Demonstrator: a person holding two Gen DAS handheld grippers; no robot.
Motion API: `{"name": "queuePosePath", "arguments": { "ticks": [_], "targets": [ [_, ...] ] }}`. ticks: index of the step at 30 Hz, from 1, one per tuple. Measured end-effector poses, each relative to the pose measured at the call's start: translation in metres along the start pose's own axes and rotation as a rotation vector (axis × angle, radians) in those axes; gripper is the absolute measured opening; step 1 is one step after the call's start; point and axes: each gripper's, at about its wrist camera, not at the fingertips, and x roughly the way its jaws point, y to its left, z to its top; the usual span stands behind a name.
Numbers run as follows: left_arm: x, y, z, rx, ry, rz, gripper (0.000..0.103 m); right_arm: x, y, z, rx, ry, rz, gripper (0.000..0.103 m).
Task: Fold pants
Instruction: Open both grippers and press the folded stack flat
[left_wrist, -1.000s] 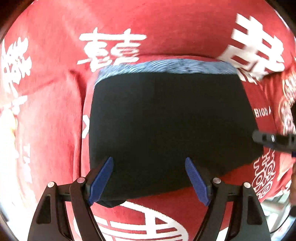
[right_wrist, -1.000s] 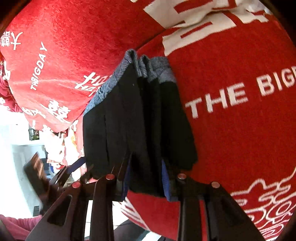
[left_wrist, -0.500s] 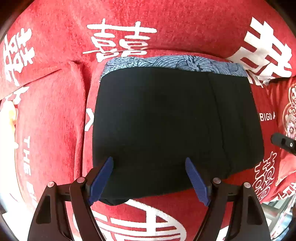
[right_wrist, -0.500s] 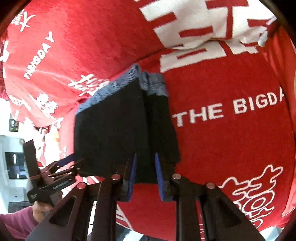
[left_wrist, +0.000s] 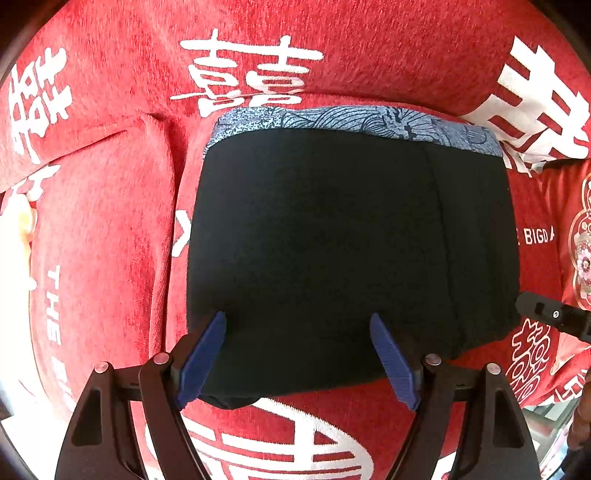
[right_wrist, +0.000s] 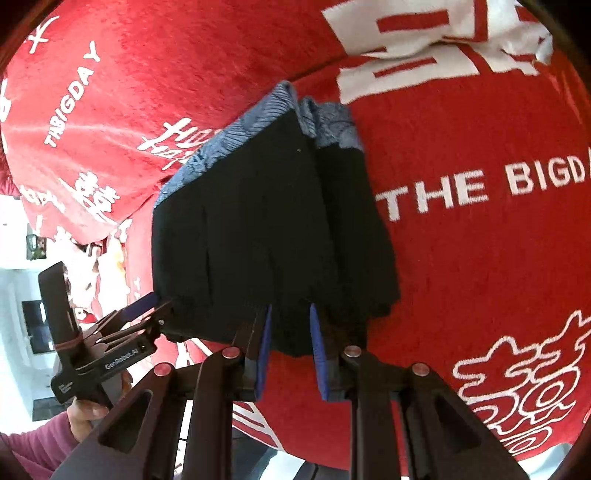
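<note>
- A red cloth (left_wrist: 110, 240) with white lettering covers the whole surface under me, wrinkled into a ridge at the left.
- The black pants (left_wrist: 347, 243) lie folded into a compact block in the middle of that cloth, their blue patterned waistband (left_wrist: 354, 123) at the far edge.
- My left gripper (left_wrist: 297, 354) is spread wide over the near hem, holding nothing.
- My right gripper (right_wrist: 289, 345) sits at the pants' other near corner, its fingers narrowly parted with black fabric between them; I cannot tell whether they pinch it.
</note>
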Motion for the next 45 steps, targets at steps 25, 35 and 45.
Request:
{"name": "queuePosePath", "arguments": {
  "ticks": [25,35,45],
  "targets": [
    [0.002,0.001,0.001,-0.001,0.011,-0.024,0.102,-0.010,-0.008,0.001,0.005,-0.033,-0.011,0.052],
    [0.002,0.033,0.013,-0.077,0.025,-0.031,0.102,-0.016,-0.021,0.009,-0.001,-0.043,-0.024,0.076],
    [0.015,0.057,0.025,-0.111,0.051,-0.044,0.102,-0.011,-0.020,0.024,-0.068,-0.036,-0.053,0.082]
  ]
}}
